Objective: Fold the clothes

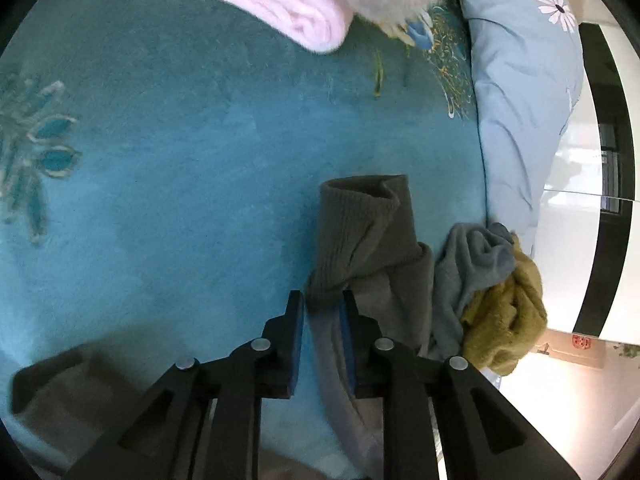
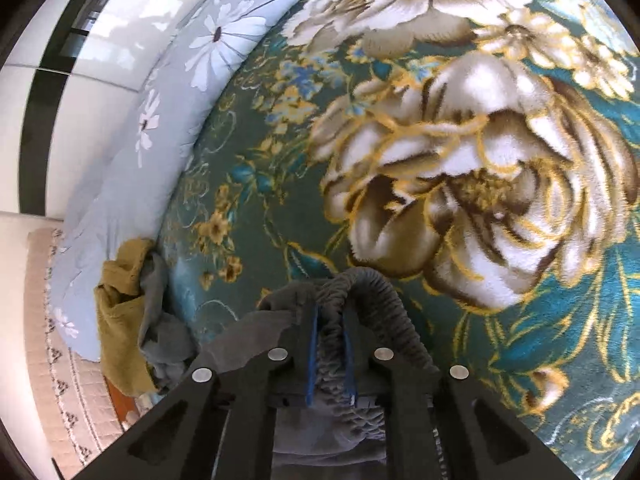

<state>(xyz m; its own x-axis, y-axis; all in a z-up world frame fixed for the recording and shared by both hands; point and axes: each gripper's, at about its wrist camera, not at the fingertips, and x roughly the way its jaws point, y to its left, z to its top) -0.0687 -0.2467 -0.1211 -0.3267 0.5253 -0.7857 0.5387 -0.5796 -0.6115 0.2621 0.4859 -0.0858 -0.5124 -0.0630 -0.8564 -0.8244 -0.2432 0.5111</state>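
Observation:
A brownish-grey garment (image 1: 368, 232) with a ribbed cuff lies on the teal blanket (image 1: 180, 168). My left gripper (image 1: 322, 302) is at the garment's left edge. Its jaws stand a little apart with that edge between the tips, and teal blanket shows beside the left pad, so the pads are not pressing. In the right wrist view my right gripper (image 2: 332, 316) is shut on a bunched, gathered elastic band of the grey garment (image 2: 360, 284). The band arches up around its fingertips above the flowered blanket (image 2: 480, 168).
A heap of grey-blue (image 1: 476, 264) and mustard (image 1: 508, 320) clothes lies to the right, against a light blue daisy quilt (image 1: 520, 112). The same heap (image 2: 120, 312) and quilt (image 2: 168, 120) show left of the right gripper. A pink folded cloth (image 1: 280, 4) lies at the far side. More grey cloth (image 1: 52, 392) lies at lower left.

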